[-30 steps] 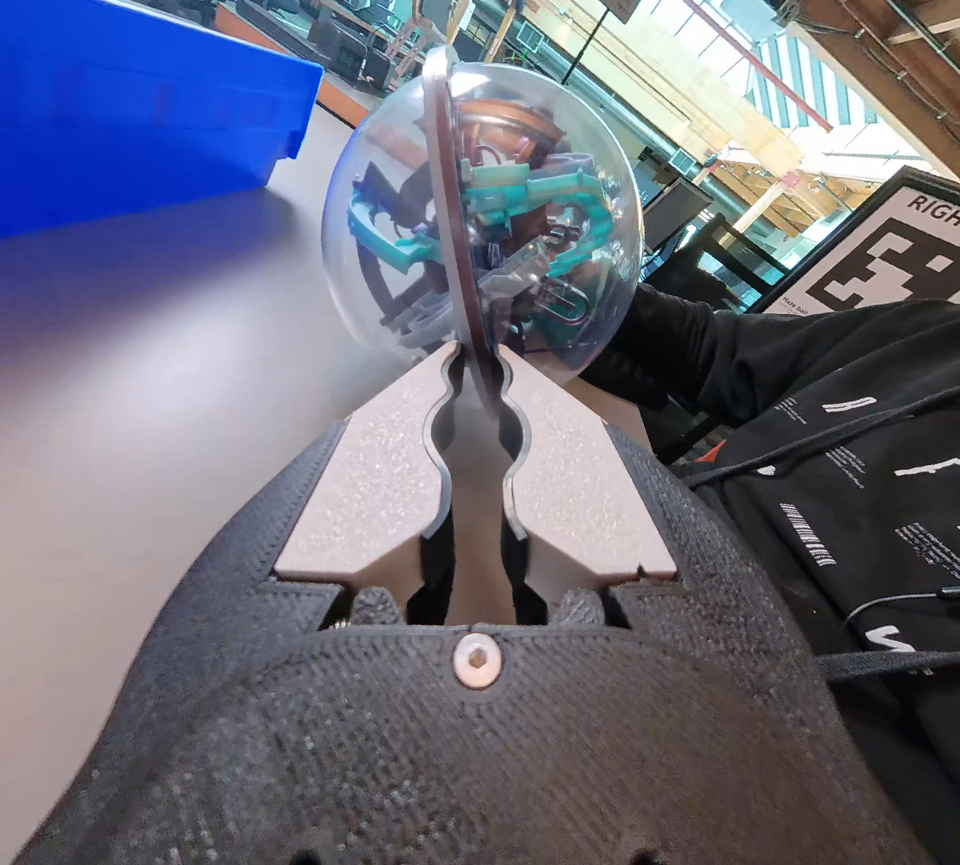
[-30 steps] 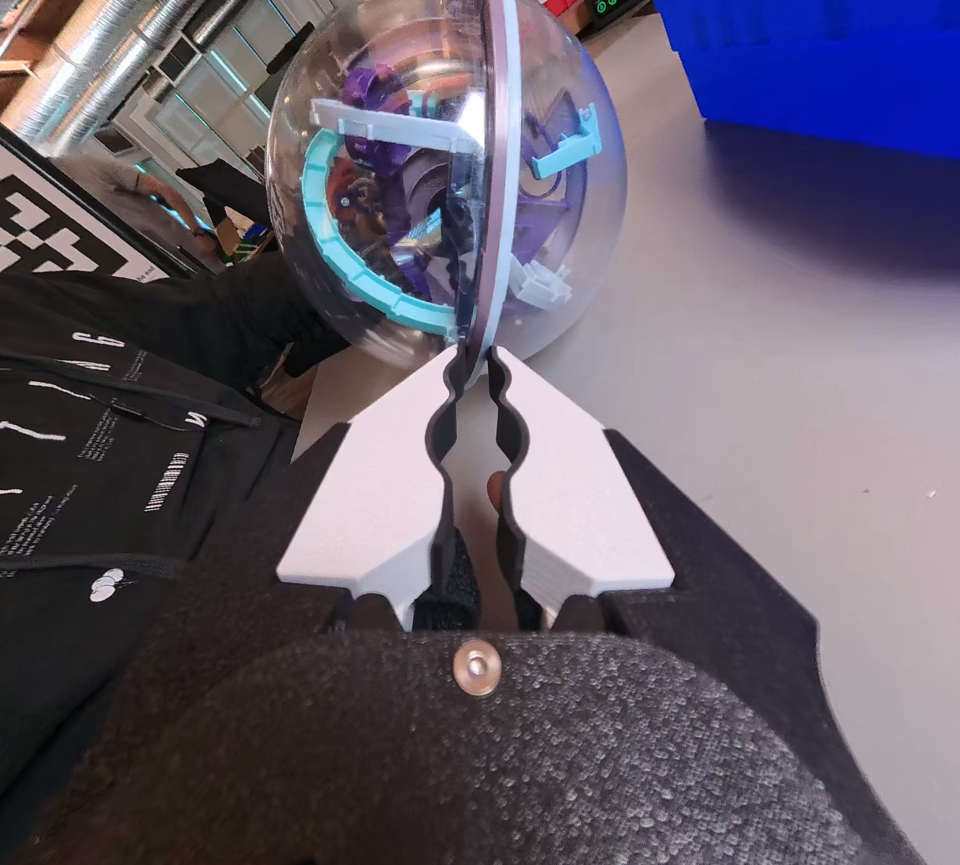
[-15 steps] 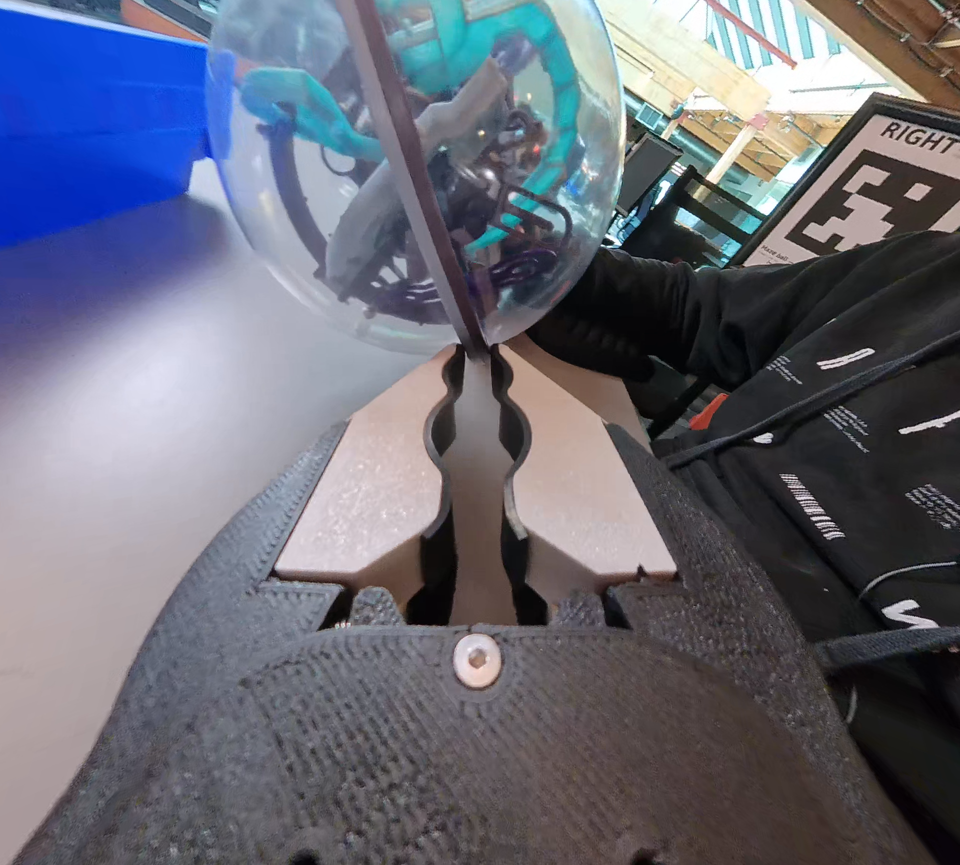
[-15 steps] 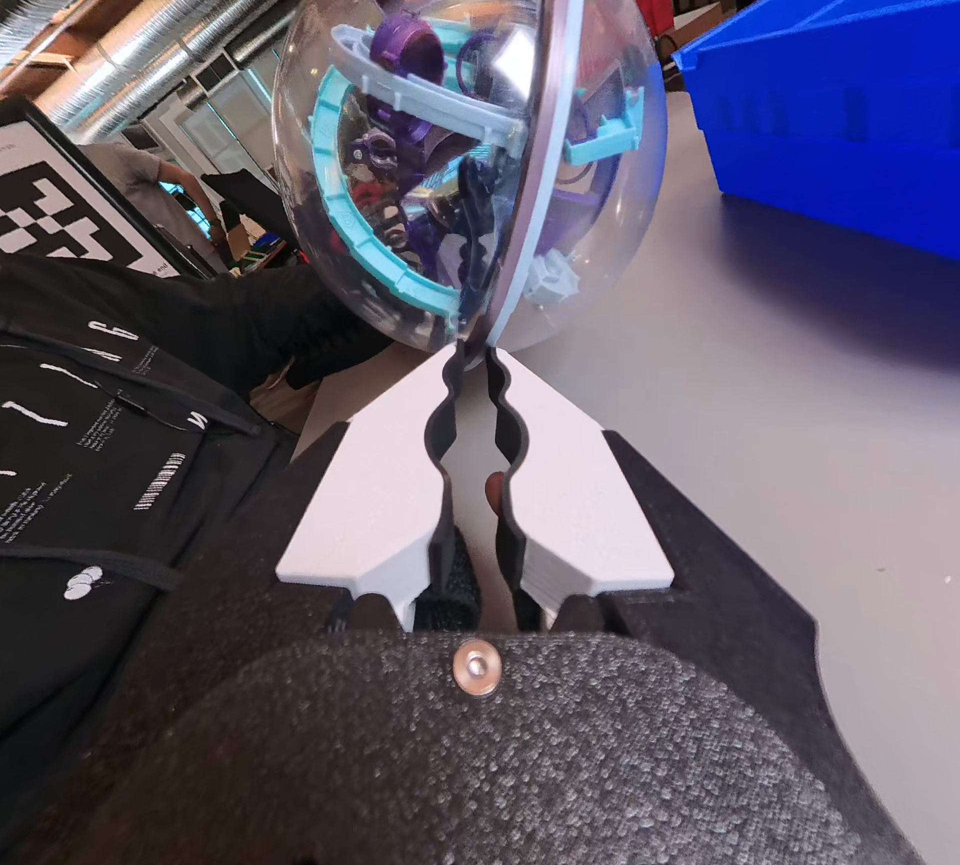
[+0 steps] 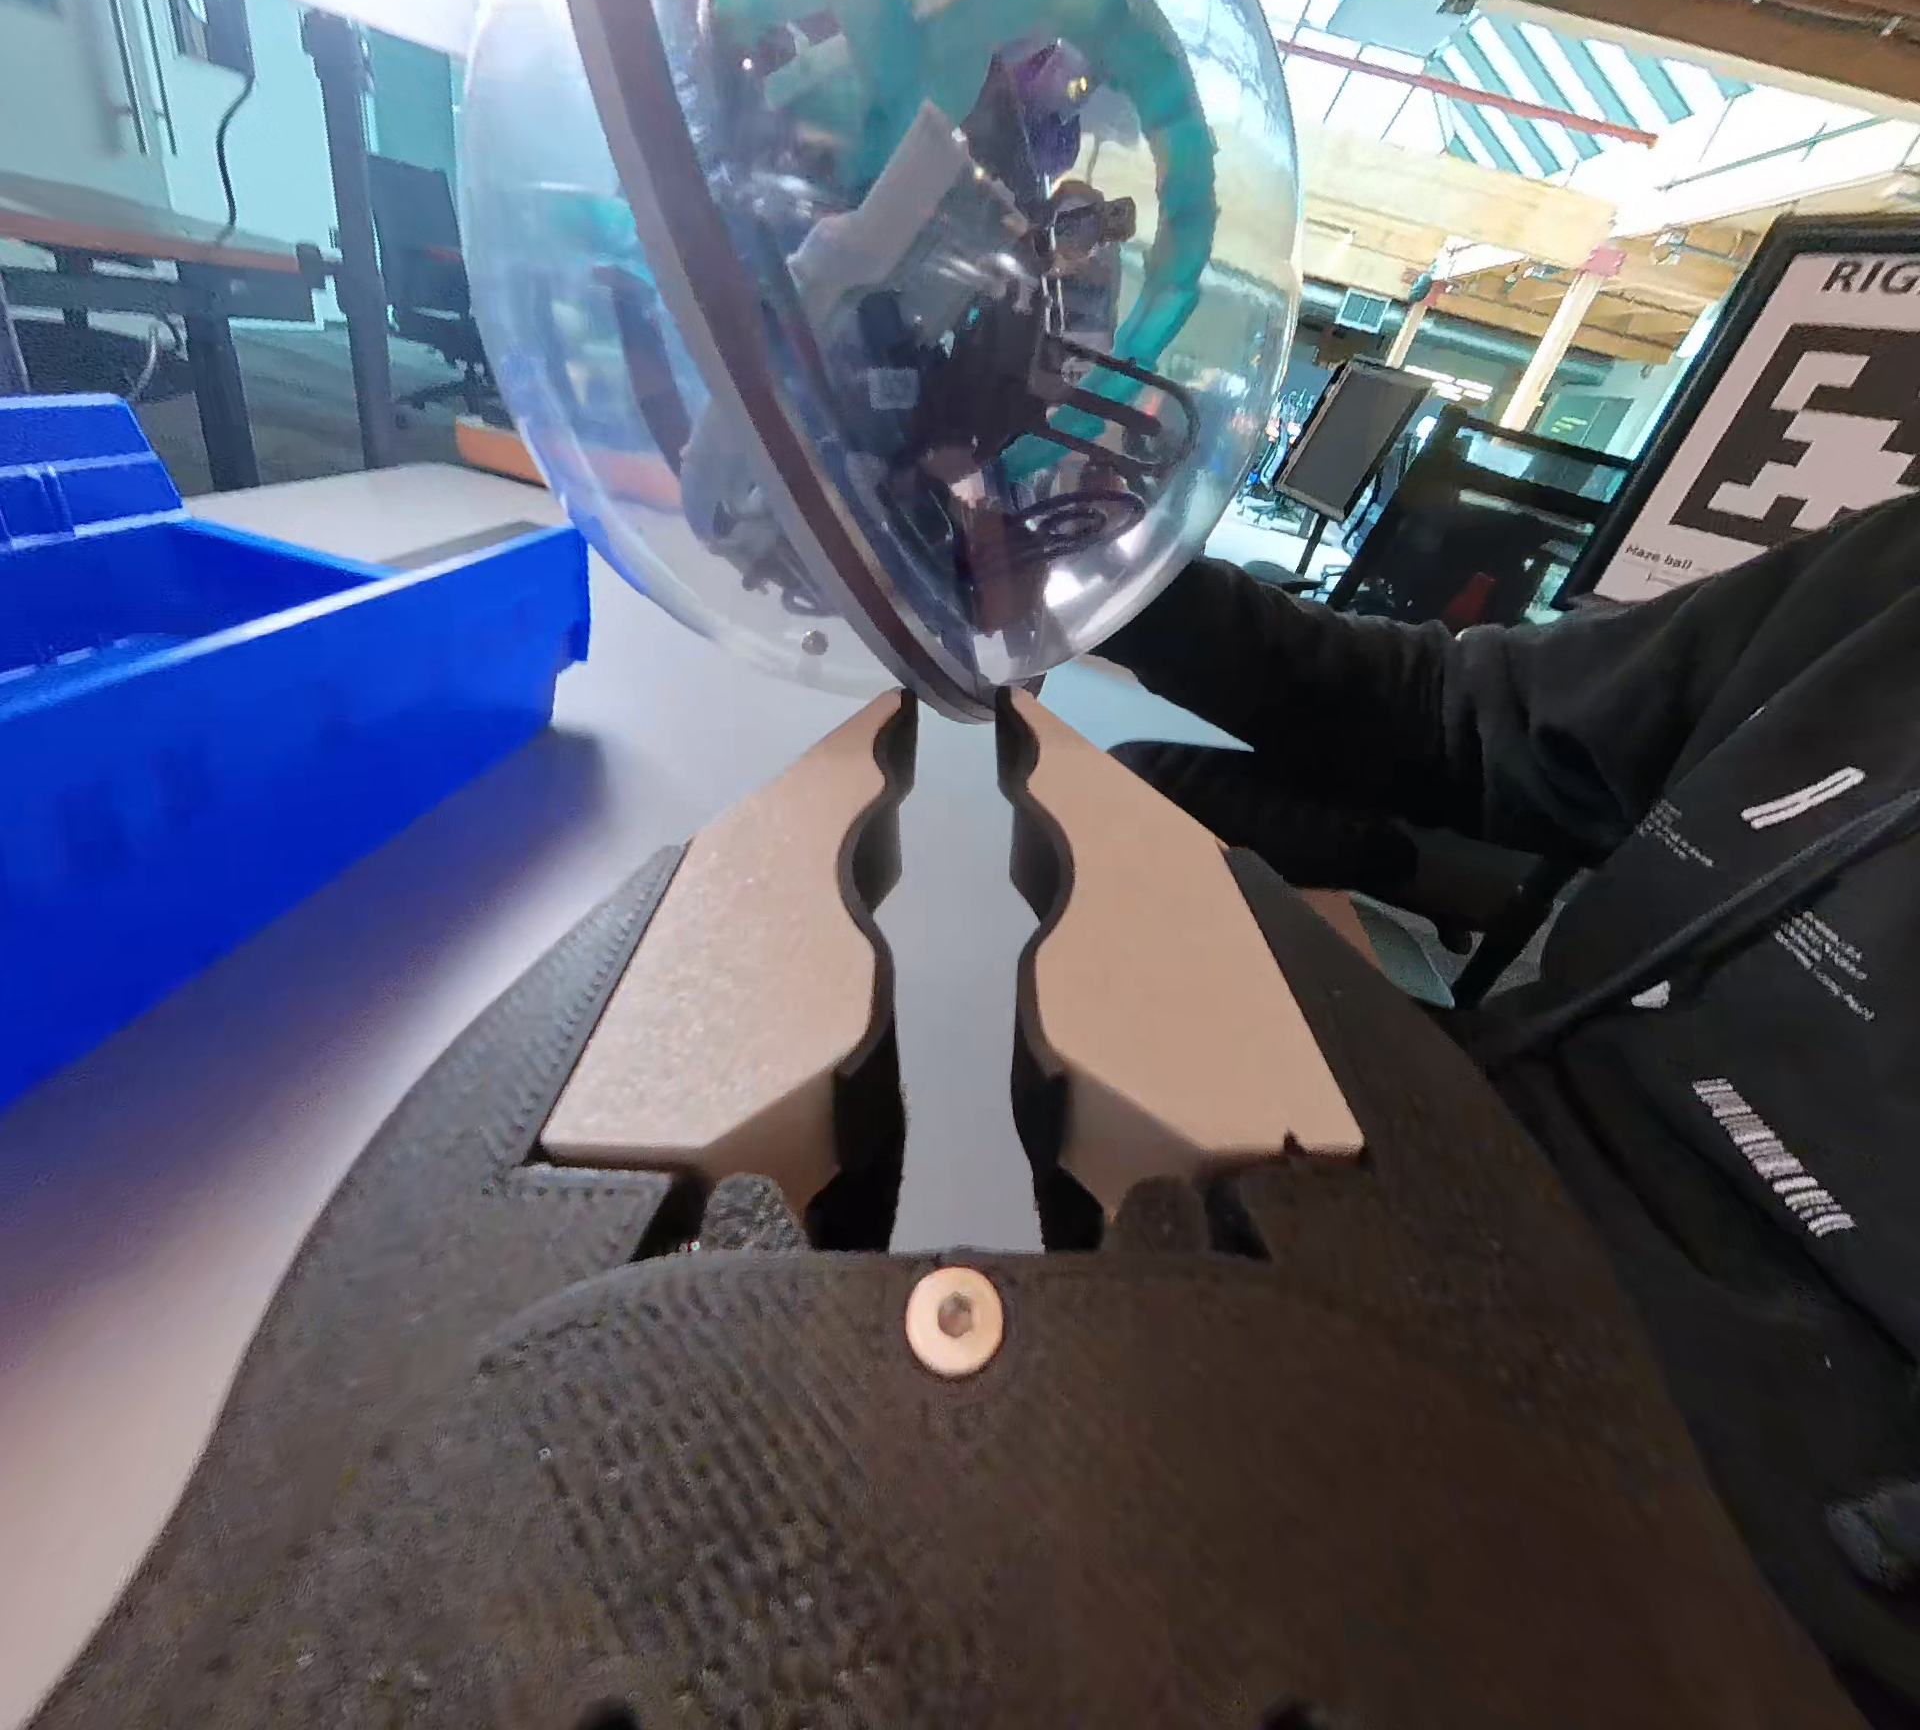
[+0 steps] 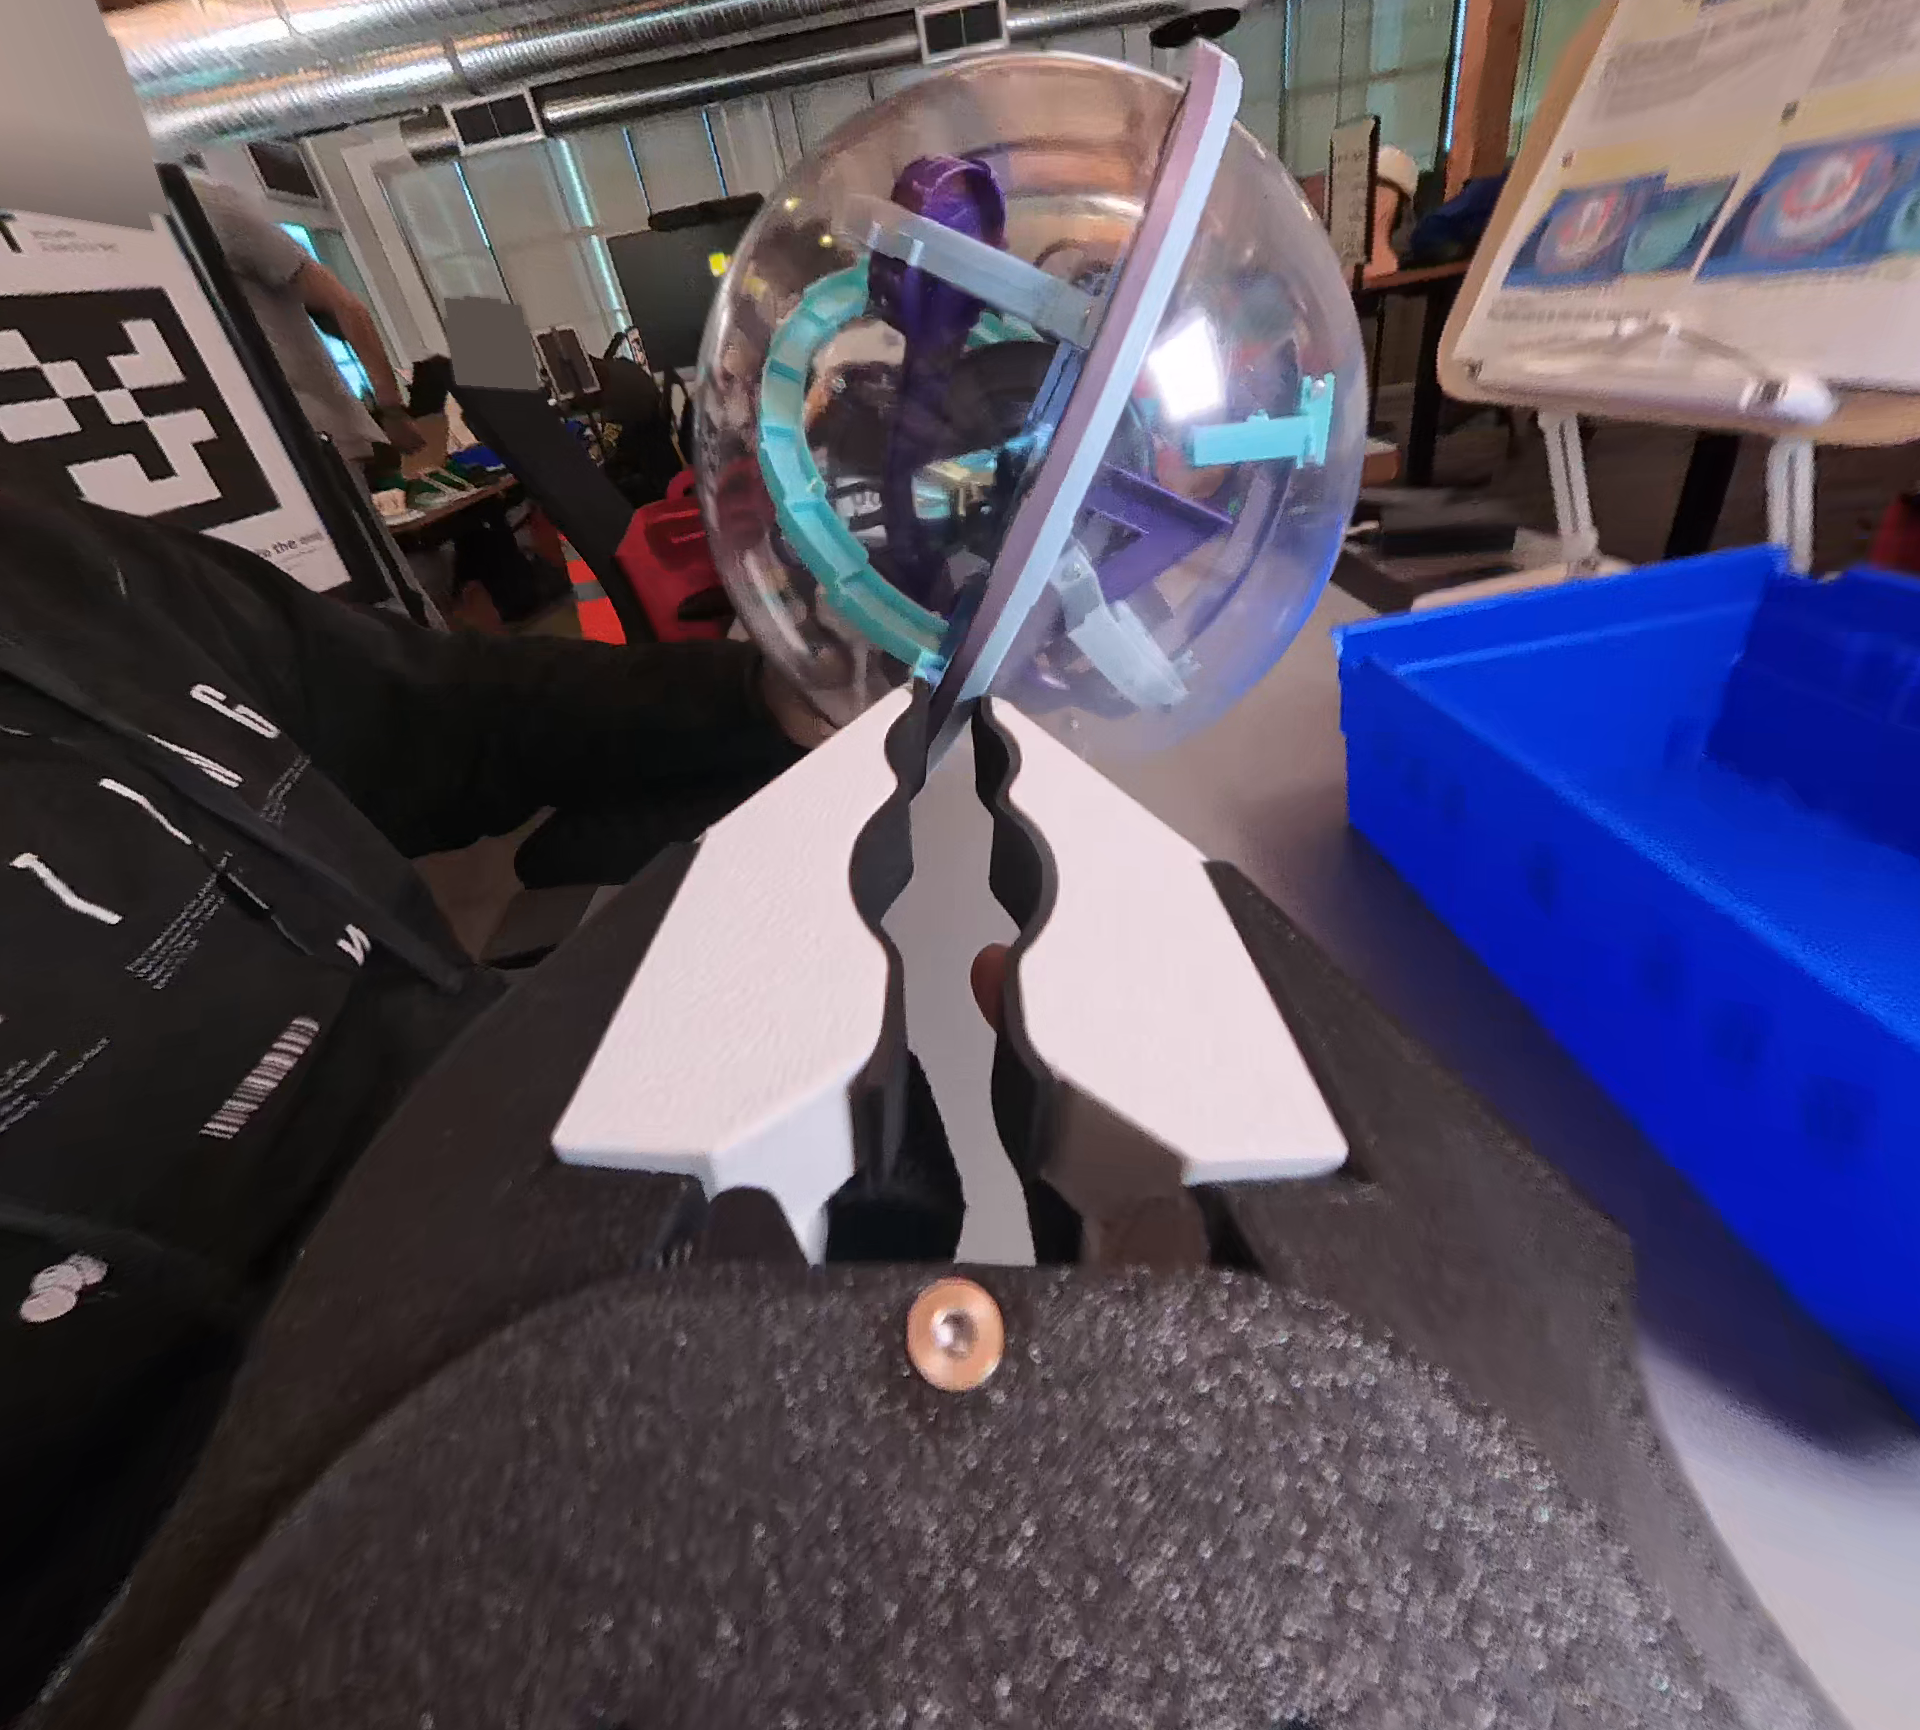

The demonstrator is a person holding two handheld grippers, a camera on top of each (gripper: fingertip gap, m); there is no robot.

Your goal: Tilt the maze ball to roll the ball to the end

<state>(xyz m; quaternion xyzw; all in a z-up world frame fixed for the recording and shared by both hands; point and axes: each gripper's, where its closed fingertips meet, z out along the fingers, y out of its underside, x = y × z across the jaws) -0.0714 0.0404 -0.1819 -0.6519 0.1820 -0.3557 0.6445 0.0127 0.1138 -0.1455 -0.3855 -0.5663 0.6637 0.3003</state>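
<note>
Both grippers' jaws pinch the maze ball (image 5: 883,257) rim — tilted

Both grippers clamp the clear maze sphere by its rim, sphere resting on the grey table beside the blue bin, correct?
Not resting: the left wrist view shows the clear plastic maze sphere held above the grey table. Left gripper and right gripper do clamp its rim, beside the blue plastic bin.

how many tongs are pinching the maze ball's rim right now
2. The left tongs clamp the rim at the bottom of the maze ball in the left wrist view; the right tongs clamp the same rim in the right wrist view.
</note>
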